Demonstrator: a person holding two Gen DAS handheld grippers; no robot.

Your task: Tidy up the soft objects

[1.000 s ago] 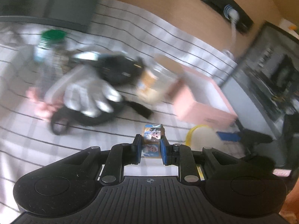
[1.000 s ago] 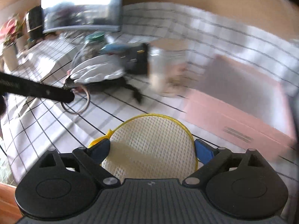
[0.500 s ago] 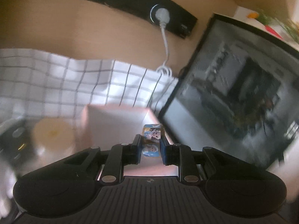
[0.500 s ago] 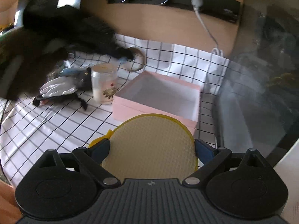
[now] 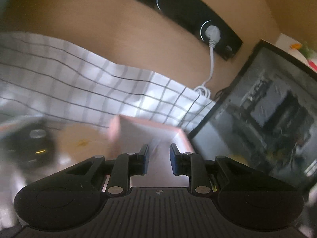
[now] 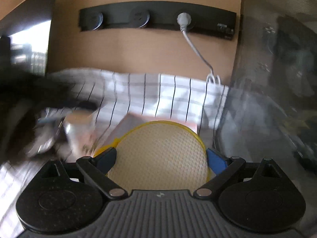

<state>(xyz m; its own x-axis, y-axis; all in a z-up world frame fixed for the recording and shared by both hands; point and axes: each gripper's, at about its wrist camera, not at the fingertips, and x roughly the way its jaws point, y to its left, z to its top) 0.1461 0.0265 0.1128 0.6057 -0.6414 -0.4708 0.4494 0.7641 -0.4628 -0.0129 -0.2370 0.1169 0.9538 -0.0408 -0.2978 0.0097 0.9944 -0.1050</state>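
My left gripper (image 5: 158,156) hovers over the open pink box (image 5: 150,127), its blue pads apart with nothing between them. The box's pale inside shows through the gap; the small printed cube is not in view. In the right wrist view my right gripper (image 6: 160,156) is shut on a round, yellow-rimmed mesh pad (image 6: 158,154), one pad pressing on each side. A strip of the pink box (image 6: 138,117) shows just beyond the pad. Both views are blurred.
A black-and-white checked cloth (image 5: 79,79) covers the table up to the brown wall. A blurred jar (image 5: 83,138) and a dark object (image 5: 33,144) lie left of the box. A black glass-fronted appliance (image 5: 267,109) stands on the right. A black socket strip (image 6: 158,19) with a white cable hangs on the wall.
The small printed cube that sat between my left fingers is gone from them. Both views have swung from the cluttered table up toward the wall and the pink box. The right gripper still holds the pad.
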